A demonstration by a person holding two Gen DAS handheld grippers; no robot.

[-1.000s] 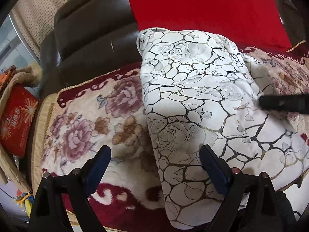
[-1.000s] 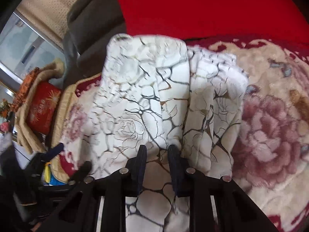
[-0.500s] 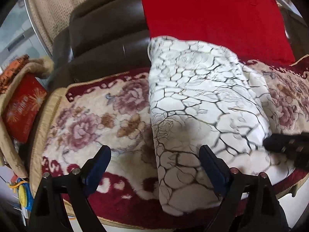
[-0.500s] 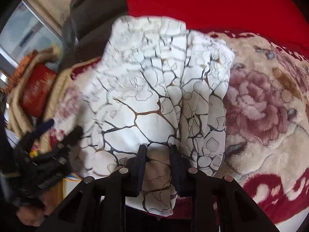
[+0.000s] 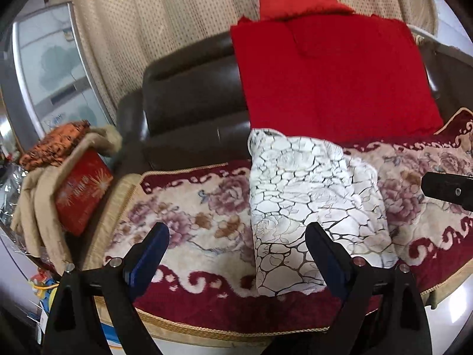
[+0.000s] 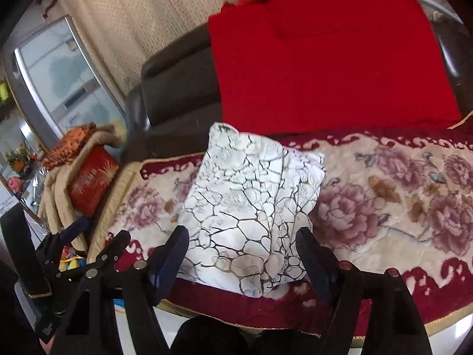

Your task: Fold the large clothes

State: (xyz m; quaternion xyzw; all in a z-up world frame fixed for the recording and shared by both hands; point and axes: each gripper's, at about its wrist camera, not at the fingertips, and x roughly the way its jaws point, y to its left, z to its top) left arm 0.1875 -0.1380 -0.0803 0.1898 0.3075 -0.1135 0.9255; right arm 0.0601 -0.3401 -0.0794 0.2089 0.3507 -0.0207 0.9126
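A white garment with a dark crackle and rose print (image 5: 307,201) lies folded into a narrow stack on the flowered sofa cover (image 5: 192,216); it also shows in the right wrist view (image 6: 251,213). My left gripper (image 5: 236,254) is open and empty, held back from the garment's near end. My right gripper (image 6: 241,254) is open and empty, just short of the garment's near edge. The right gripper's body shows at the right edge of the left wrist view (image 5: 449,190), and the left gripper shows at the lower left of the right wrist view (image 6: 85,254).
A red cloth (image 5: 331,74) hangs over the dark leather sofa back (image 5: 192,100). A red box (image 5: 81,190) leans in beige fabric on the left armrest. Beige curtains (image 5: 153,23) and a window stand behind. The sofa's front edge (image 6: 295,316) is near the grippers.
My right gripper has let go of the garment and opened. Both grippers have pulled back from the sofa, and the folded garment now rests on the cover.
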